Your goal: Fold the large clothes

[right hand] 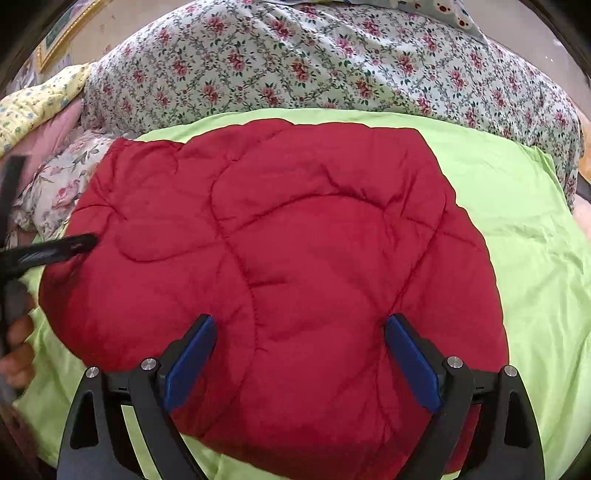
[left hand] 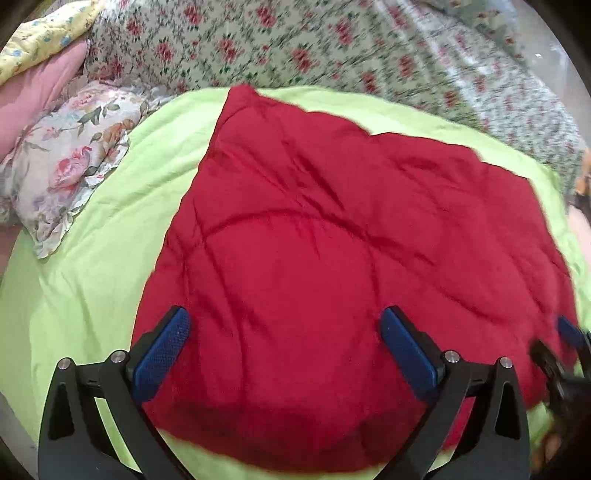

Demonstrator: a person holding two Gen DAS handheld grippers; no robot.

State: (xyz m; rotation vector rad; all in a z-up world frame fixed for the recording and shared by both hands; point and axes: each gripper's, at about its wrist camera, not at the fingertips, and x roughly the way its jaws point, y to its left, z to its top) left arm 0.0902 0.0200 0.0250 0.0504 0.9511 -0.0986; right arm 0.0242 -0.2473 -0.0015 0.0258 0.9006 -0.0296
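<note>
A red quilted garment (left hand: 314,266) lies folded into a rough rectangle on a lime-green sheet (left hand: 96,236). It also fills the middle of the right wrist view (right hand: 280,266). My left gripper (left hand: 286,321) is open and empty, hovering over the garment's near edge. My right gripper (right hand: 301,326) is open and empty, also above the near part of the garment. The right gripper's blurred fingers (left hand: 554,354) show at the right edge of the left wrist view. The left gripper's finger (right hand: 62,249) shows at the left of the right wrist view, near the garment's left edge.
A floral-print bedspread (right hand: 314,62) lies beyond the green sheet (right hand: 517,206). A floral pillow (left hand: 70,158), a pink cloth (left hand: 40,88) and a yellow floral cloth (left hand: 40,33) lie at the far left. A framed picture (right hand: 70,29) hangs at the upper left.
</note>
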